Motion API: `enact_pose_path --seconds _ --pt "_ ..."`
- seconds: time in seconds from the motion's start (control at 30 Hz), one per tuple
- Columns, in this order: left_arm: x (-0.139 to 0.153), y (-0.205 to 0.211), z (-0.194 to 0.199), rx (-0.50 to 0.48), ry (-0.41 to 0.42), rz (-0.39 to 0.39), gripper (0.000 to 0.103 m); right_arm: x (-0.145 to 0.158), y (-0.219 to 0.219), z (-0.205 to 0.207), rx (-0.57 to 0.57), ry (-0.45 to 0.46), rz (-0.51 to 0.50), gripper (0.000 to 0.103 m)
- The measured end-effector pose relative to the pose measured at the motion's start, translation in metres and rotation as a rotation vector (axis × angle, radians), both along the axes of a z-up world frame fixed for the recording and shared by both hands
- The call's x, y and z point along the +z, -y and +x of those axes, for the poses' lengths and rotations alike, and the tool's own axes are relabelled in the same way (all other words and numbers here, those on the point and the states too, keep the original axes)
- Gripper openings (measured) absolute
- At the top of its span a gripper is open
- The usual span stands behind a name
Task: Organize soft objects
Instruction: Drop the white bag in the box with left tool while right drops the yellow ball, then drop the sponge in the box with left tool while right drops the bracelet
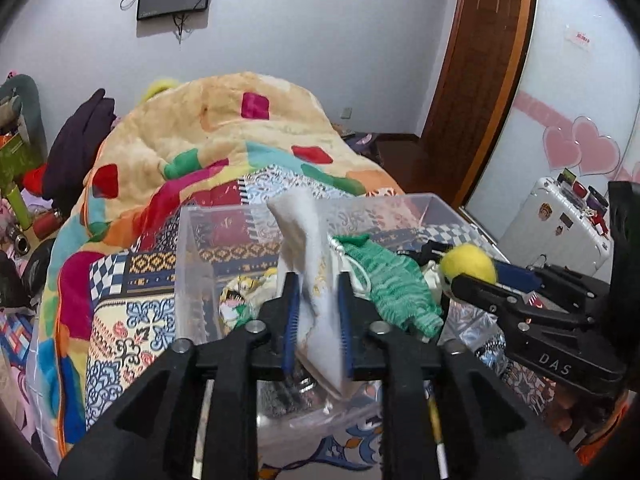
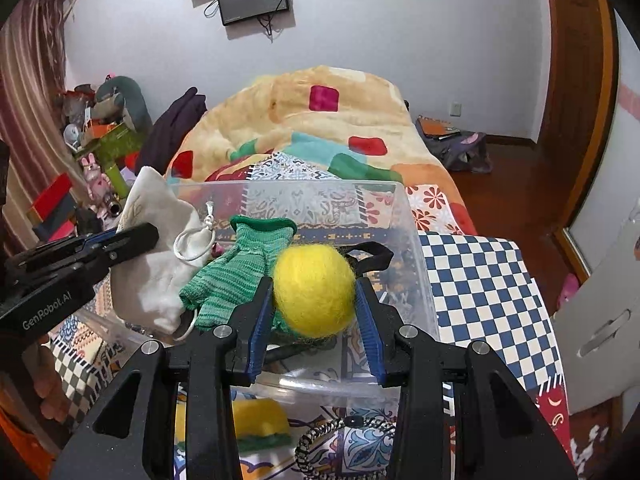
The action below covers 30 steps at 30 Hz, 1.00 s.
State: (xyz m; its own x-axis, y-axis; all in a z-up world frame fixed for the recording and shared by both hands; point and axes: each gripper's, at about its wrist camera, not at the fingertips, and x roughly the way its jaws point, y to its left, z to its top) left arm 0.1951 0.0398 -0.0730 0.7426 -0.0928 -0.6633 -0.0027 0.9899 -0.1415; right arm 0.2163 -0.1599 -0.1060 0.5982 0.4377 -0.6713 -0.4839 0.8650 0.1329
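A clear plastic bin (image 1: 188, 264) (image 2: 416, 264) stands on the patterned bed. My left gripper (image 1: 318, 280) is shut on a white drawstring pouch (image 1: 308, 248) and holds it over the bin; the pouch also shows in the right wrist view (image 2: 152, 264). My right gripper (image 2: 314, 284) is shut on a yellow felt ball (image 2: 314, 286) above the bin; the ball also shows in the left wrist view (image 1: 468, 264). A green knit glove (image 1: 392, 284) (image 2: 236, 272) hangs over the bin between the two grippers.
A colourful blanket (image 1: 224, 136) is heaped on the bed behind the bin. A yellow-green sponge (image 2: 260, 424) and a braided ring (image 2: 340, 436) lie in front of the bin. A white suitcase (image 1: 556, 220) stands at the right. Clutter fills the left side of the room.
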Motion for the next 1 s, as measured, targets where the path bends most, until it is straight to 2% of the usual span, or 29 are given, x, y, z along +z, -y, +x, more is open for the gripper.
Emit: enact_pose_path --seconds 0.07,0.1,0.17,0.37,0.43,0.57,0.73,0.83,1.0 --pt "0.001 -0.002 -0.004 0.007 -0.007 -0.013 0.043 0.003 0.001 -0.003 -0.001 0.013 -0.011 0.042" --pt "0.002 -0.003 -0.008 0.011 -0.003 -0.020 0.045 0.004 0.001 -0.004 -0.004 0.019 -0.014 0.045" --pt "0.007 -0.003 -0.014 0.012 0.010 -0.026 0.048 0.007 0.004 -0.007 -0.009 0.033 -0.014 0.058" --pt "0.025 0.000 -0.037 0.004 0.056 -0.013 0.066 0.020 0.019 -0.028 -0.021 0.090 -0.016 0.059" --pt "0.030 0.002 -0.043 -0.004 0.067 -0.014 0.070 0.022 0.024 -0.035 -0.028 0.108 -0.020 0.068" --pt "0.031 0.010 -0.056 -0.035 0.065 -0.017 0.083 0.017 0.035 -0.045 -0.034 0.095 -0.009 0.071" --pt "0.014 0.031 -0.064 -0.104 0.001 -0.027 0.087 -0.005 0.042 -0.052 -0.023 0.033 -0.034 0.071" --pt "0.008 0.048 -0.070 -0.128 0.006 0.022 0.089 -0.019 0.045 -0.055 -0.011 -0.021 -0.033 0.071" --pt "-0.010 0.065 -0.067 -0.166 -0.046 0.019 0.089 -0.035 0.050 -0.050 -0.011 -0.086 -0.034 0.071"
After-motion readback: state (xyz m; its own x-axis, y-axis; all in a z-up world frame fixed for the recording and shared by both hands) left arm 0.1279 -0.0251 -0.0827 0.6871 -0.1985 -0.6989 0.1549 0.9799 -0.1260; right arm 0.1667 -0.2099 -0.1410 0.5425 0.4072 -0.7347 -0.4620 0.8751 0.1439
